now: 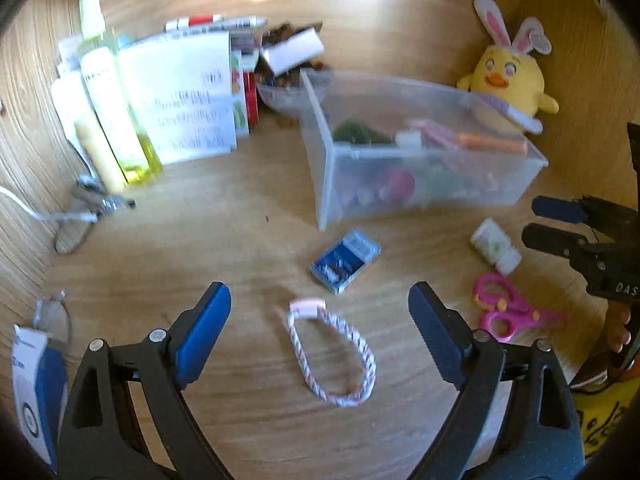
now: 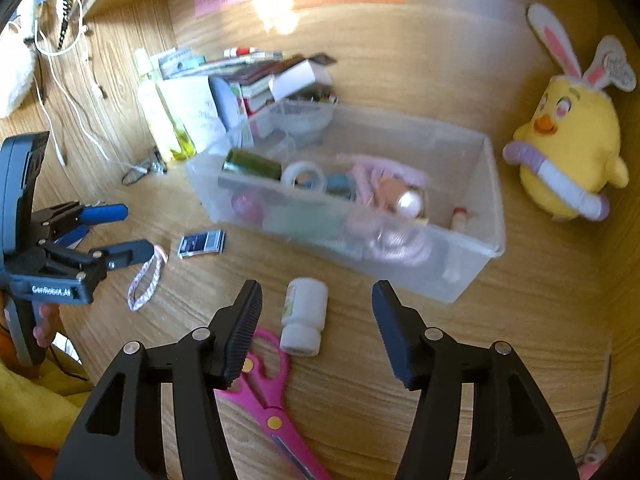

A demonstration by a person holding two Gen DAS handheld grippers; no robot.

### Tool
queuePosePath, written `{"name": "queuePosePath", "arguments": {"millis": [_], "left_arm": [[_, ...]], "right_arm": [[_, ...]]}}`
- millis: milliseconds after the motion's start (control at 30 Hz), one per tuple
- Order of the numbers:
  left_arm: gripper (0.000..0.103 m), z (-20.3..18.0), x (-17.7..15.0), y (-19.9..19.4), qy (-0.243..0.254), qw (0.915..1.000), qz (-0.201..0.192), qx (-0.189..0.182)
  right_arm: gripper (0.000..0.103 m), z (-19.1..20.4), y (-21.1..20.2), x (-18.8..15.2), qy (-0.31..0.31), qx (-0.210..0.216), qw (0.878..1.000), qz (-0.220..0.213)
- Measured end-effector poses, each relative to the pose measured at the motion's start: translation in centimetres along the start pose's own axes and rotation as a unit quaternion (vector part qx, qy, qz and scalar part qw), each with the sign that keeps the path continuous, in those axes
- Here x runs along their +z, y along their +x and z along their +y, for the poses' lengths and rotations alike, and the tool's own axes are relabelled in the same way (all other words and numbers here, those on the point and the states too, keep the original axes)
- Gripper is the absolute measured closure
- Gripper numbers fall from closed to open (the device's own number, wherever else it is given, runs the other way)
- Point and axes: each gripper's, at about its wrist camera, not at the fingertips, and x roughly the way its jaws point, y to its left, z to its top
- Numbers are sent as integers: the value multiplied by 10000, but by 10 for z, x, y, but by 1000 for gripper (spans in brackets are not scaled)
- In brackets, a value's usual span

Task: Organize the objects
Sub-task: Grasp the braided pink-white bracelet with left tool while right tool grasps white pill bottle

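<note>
A clear plastic bin (image 1: 404,184) (image 2: 476,248) holding several small items stands on the wooden desk. My left gripper (image 1: 320,312) is open above a pink-and-white rope loop (image 1: 332,356) that lies between its fingers; the loop also shows in the right wrist view (image 2: 146,280). A blue card pack (image 1: 346,260) (image 2: 201,243) lies just beyond it. My right gripper (image 2: 316,312) is open around a small white bottle (image 2: 303,316) (image 1: 496,246) lying on its side. Pink scissors (image 2: 264,396) (image 1: 508,312) lie under its left finger.
A yellow plush chick (image 1: 508,80) (image 2: 568,152) sits at the back right. Bottles (image 1: 108,104), a white booklet (image 1: 180,100) and stacked boxes (image 2: 280,76) stand at the back left. Cables (image 1: 72,216) lie at the left wall. A blue-white box (image 1: 32,380) sits at the near left.
</note>
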Motion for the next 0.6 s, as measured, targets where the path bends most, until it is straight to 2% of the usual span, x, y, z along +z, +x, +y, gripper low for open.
{"name": "queuePosePath", "arguments": {"millis": [200,267,400,467,533,600], "left_arm": [[13,3,-11,13,-49,9997,218,-23],[20,3,-12,16,-44,9997,238,-43],[42,3,-14,23,-53,9992,355,-149],[48,3,-15,24,-11,9995,311,-75],[61,3,-15,24,-11,9996,272,-70],[69,5,-14,24,-41,9996,257,-79]], "right_arm": [[49,6,19,-5,-11,101,9996,260],[49,7,25,-5,23,144,9993,335],[51,5,35,-5,69,195,9987,474],[58,6,37,-6,48,200,9984,519],[69,6,39,-7,21,217,9982,566],[75,5,41,-8,19,236,9980,585]]}}
